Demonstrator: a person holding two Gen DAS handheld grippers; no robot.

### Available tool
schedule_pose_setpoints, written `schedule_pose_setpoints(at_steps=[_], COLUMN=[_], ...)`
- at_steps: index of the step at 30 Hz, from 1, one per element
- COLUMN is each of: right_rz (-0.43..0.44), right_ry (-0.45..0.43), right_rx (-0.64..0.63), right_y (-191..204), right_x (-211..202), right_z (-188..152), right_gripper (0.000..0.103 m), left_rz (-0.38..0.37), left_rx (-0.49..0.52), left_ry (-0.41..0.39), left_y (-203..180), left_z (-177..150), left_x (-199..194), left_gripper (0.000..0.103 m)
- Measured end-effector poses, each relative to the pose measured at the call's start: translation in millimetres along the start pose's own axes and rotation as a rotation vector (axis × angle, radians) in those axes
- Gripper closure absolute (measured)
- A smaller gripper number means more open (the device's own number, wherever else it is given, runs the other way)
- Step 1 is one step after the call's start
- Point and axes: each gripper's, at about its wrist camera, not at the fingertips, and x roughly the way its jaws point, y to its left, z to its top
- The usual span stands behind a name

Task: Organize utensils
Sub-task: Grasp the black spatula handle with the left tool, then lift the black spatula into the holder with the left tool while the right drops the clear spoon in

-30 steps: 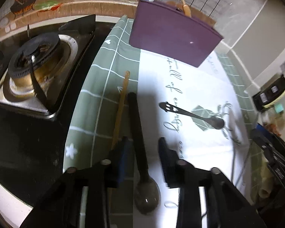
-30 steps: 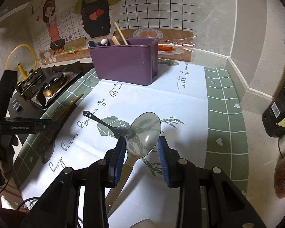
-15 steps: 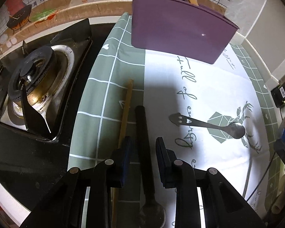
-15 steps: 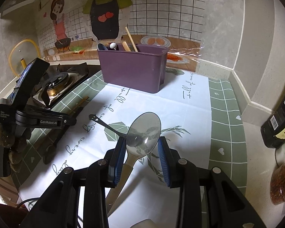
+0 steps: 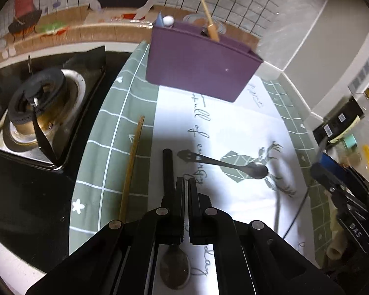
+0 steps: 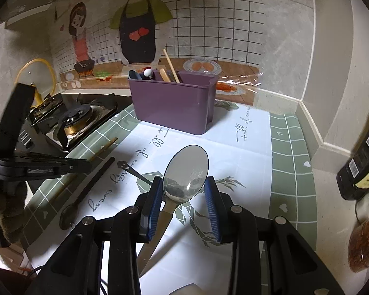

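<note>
My left gripper (image 5: pixel 186 180) is shut with nothing between its pads, raised just above and right of a black-handled spoon (image 5: pixel 168 169) lying on the mat; that spoon also shows in the right wrist view (image 6: pixel 91 184). My right gripper (image 6: pixel 184 191) is shut on a large metal spoon (image 6: pixel 187 172), bowl pointing forward. A small dark metal spoon (image 5: pixel 223 164) lies on the white mat. A wooden chopstick (image 5: pixel 132 162) lies left of the black spoon. A purple utensil holder (image 5: pixel 199 64) stands at the back with several utensils in it.
A gas stove burner (image 5: pixel 37 103) sits to the left of the green and white mat (image 5: pixel 110 127). Bottles and jars (image 6: pixel 361 167) stand at the right by the wall. A yellow-rimmed glass lid (image 6: pixel 37 73) leans behind the stove.
My left gripper's jaws have closed from open and it has risen off the black spoon, which stays on the mat. My right gripper keeps holding the large spoon and has lifted a little.
</note>
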Motion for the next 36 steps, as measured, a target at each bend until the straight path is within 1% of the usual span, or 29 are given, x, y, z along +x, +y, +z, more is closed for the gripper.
schedule_pose_setpoints(at_steps=[1, 2, 4, 6, 7, 8, 9, 10, 13, 17, 23, 27, 29, 30, 32, 35, 36], right_rz=[0.003, 0.004, 0.010, 0.016, 0.020, 0.023, 0.022, 0.022, 0.021, 0.012, -0.001, -0.003, -0.003, -0.004, -0.006, -0.005, -0.003], right_ry=[0.001, 0.003, 0.010, 0.016, 0.019, 0.026, 0.031, 0.033, 0.038, 0.047, 0.053, 0.054, 0.045, 0.038, 0.023, 0.003, 0.001], right_rx=[-0.004, -0.006, -0.004, -0.004, -0.006, -0.009, -0.012, -0.012, -0.008, 0.013, 0.037, 0.040, 0.034, 0.033, 0.029, 0.024, 0.023], right_y=[0, 0, 0, 2, 2, 3, 4, 5, 3, -2, -10, -10, -8, -6, -4, -3, -3], right_x=[1, 2, 4, 6, 7, 8, 9, 10, 11, 13, 15, 17, 17, 16, 15, 11, 11], right_z=[1, 1, 1, 1, 0, -1, -2, -3, -7, -11, -14, -13, -11, -9, -5, -2, -1], right_gripper=[0.071, 0.071, 0.071, 0.071, 0.071, 0.071, 0.071, 0.071, 0.071, 0.071, 0.071, 0.071, 0.071, 0.071, 0.071, 0.071, 0.071], left_rz=[0.005, 0.035, 0.089, 0.075, 0.058, 0.059, 0.072, 0.094, 0.137, 0.167, 0.159, 0.184, 0.168, 0.154, 0.100, 0.071, 0.049], left_rx=[0.008, 0.019, 0.037, 0.039, 0.029, 0.025, 0.032, 0.051, 0.078, 0.108, 0.107, 0.113, 0.088, 0.071, 0.027, 0.037, 0.034], left_ry=[0.011, 0.025, 0.020, 0.058, 0.084, 0.097, 0.095, 0.084, 0.056, 0.032, 0.031, 0.060, 0.066, 0.069, 0.072, 0.050, 0.034], left_y=[-2, -3, -2, 0, 2, 3, 2, -1, -5, -6, 0, -4, -3, -1, 5, 0, -2], left_z=[0, 1, 1, 1, 1, 0, 0, -1, -1, -2, 0, 4, 8, 10, 9, -1, -4], left_x=[0, 3, 9, 20, 26, 31, 34, 36, 41, 45, 46, 49, 51, 51, 49, 41, 35], left_gripper=[0.101, 0.101, 0.099, 0.096, 0.090, 0.086, 0.076, 0.073, 0.073, 0.073, 0.074, 0.074, 0.076, 0.092, 0.091, 0.091, 0.091])
